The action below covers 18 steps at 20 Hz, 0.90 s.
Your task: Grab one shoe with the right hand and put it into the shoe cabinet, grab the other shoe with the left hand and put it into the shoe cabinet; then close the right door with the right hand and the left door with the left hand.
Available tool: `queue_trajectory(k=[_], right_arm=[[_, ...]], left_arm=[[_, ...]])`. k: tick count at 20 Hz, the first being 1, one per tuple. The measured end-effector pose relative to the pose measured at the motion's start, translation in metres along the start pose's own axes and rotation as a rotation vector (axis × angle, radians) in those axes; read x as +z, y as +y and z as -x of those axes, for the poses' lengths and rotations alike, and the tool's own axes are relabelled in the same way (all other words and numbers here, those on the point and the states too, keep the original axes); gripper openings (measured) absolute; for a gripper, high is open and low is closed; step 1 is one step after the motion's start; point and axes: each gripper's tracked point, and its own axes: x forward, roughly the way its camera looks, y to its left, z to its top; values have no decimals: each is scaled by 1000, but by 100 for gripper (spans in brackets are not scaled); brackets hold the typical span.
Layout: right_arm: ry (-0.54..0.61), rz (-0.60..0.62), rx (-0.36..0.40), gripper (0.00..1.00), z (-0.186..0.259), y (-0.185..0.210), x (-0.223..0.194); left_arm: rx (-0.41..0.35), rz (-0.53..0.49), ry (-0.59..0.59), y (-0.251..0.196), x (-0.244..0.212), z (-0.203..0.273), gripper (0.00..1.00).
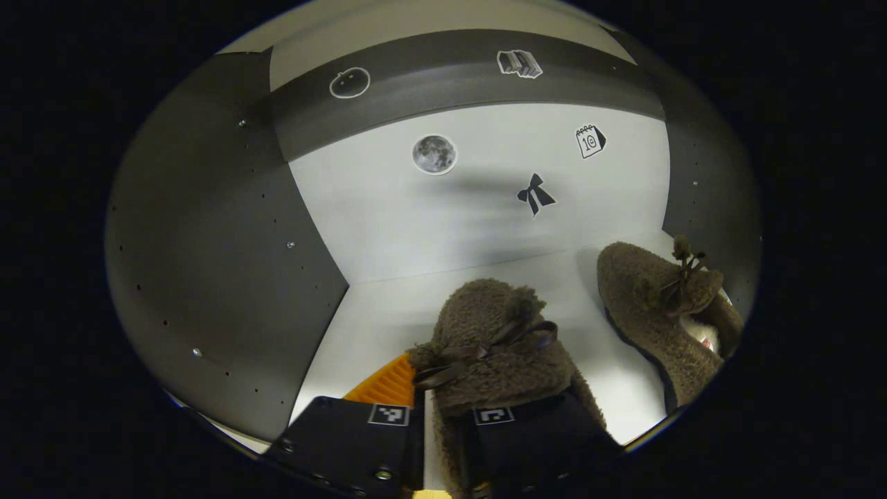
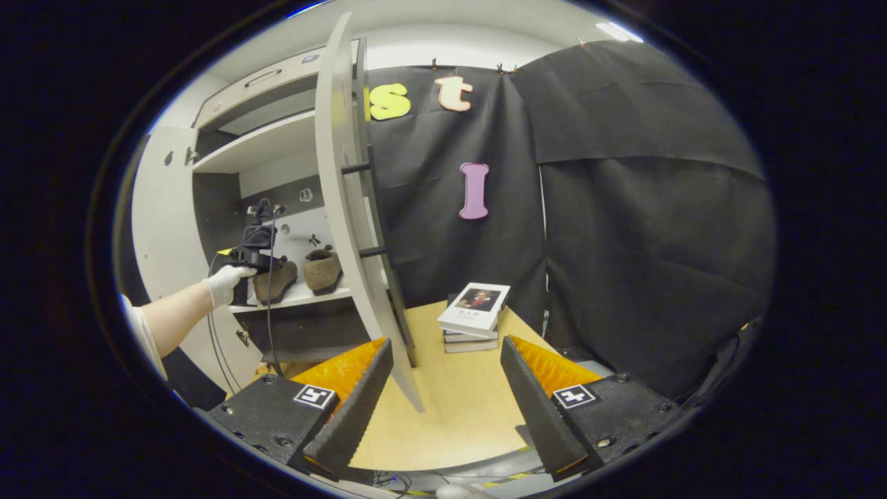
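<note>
The fuzzy brown shoe (image 1: 495, 346) is pinched at its soft heel collar by the left gripper (image 1: 443, 430), already on the cabinet shelf (image 1: 388, 312) beside its mate (image 1: 658, 312). Looks light and squishy, so the rim should be gripped. The right gripper (image 2: 443, 388) is held wide open, empty.

You've got both shoes sitting on the white shelf inside the shoe cabinet (image 2: 208, 159) now. They're fuzzy brown slippers with little dark ribbon bows on top. The left one (image 1: 495, 346) is right up close in the left gripper view, toe pointing at the back wall. The other shoe (image 1: 658, 312) sits just beside it on the right, apart, angled a bit. Your right door (image 2: 343, 201) is wide open, edge-on in the right gripper view.
</note>
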Motion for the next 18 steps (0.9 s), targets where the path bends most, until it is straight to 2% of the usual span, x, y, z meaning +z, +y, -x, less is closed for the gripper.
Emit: queue_trajectory(k=[1,2,3,4,5,6,7,8,13,18], right_arm=[[-1,0,3,99,0,1,0],[0,2,8,99,1,2,0],[-4,4,11,99,2,3,1],[-6,6,14,99,3,4,1],[-6,8,18,99,2,6,1],[-2,10,25,99,3,8,1],[-1,12,36,99,3,11,0],[-4,17,43,99,5,13,0],[-35,55,77,99,10,25,7],[-64,96,105,99,21,41,14]], left_arm=[[-7,3,-4,0,0,4,24],[-20,6,-18,1,4,7,31],[-41,13,-34,-1,7,12,54],[-33,14,-46,4,9,14,70],[-28,15,-57,8,10,18,71],[-26,22,-57,11,10,23,77],[-26,25,-63,14,10,27,88],[-29,27,-67,16,9,34,94],[-74,27,-135,13,13,78,96],[-93,52,-274,20,30,149,97]])
